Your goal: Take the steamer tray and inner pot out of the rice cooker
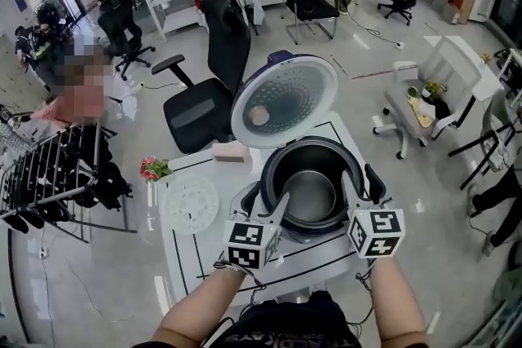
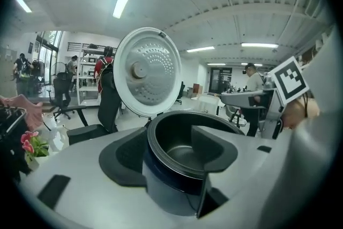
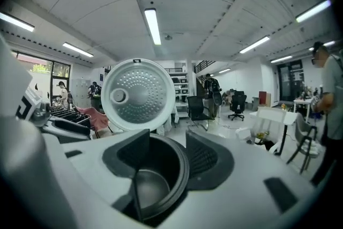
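1. Rice cooker [image 1: 371, 182] sits on the white surface [image 1: 204, 261], lid [image 1: 285, 100] swung fully up. Cavity open from above.
2. Steamer tray [image 1: 190, 205]: a white perforated disc lies flat on the surface, left of the cooker and clear of it. Taken to be the tray, so that half of the task reads as done.
3. Inner pot [image 1: 310, 196]: dark, seated down in the cooker body with its rim level with the housing. Looks empty inside. Not lifted yet, so this half is left.
4. Left tool [image 1: 273, 208]: at the pot's near-left edge. Its own view shows the jaws spread wide across the rim, one pad outside the wall and one inside. There is a visible gap, so they are not clamped on anything.
5. Right tool [image 1: 355, 190]: mirrors it at the near-right edge. Its view shows one jaw down inside the pot and the other outside the rim, with a thin rim between wide-set jaws. Released, nothing gripped.
6. Judgement: roughly halfway. Both tools are placed for a two-sided rim grasp. What remains is to close on the rim, raise the pot straight out and set it on the surface.
7. Free surface shows in front of the cooker and beside the tray for setting the pot down.
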The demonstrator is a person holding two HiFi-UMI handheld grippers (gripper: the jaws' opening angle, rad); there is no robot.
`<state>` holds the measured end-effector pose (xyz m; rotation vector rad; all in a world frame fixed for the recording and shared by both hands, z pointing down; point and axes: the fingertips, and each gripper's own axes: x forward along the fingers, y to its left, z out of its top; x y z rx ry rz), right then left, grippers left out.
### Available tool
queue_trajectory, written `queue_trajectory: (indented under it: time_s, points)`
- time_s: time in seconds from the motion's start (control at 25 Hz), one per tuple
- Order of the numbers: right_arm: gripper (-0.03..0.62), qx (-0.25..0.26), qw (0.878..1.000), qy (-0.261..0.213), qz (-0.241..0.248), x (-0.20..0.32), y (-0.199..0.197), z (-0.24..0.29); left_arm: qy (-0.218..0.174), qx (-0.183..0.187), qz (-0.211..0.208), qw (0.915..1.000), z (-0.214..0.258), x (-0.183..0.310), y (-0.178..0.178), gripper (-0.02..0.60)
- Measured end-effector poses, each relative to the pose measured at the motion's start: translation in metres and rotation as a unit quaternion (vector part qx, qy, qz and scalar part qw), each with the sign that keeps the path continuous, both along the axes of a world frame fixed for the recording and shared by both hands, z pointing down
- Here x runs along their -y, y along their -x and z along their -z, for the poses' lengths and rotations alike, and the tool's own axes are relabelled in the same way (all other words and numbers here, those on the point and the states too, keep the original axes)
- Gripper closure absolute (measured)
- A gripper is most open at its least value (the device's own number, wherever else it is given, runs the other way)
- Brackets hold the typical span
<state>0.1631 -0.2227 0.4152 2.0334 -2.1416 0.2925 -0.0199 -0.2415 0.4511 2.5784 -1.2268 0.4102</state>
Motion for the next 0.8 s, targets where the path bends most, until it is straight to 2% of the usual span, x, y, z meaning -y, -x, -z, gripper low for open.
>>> queue_trajectory:
  time_s: [0.24, 0.8]
  points:
    - [0.396, 0.01, 0.999, 0.046, 0.022, 0.008, -0.024, -0.03, 0.015, 0.039, 0.044, 0.9982, -0.016, 0.004, -0.011, 0.322]
    - [0.396, 0.006, 0.991, 0.103, 0.09, 0.036, -0.03, -0.076, 0.026, 0.079, 0.134, 0.9874, -0.045, 0.014, -0.008, 0.319]
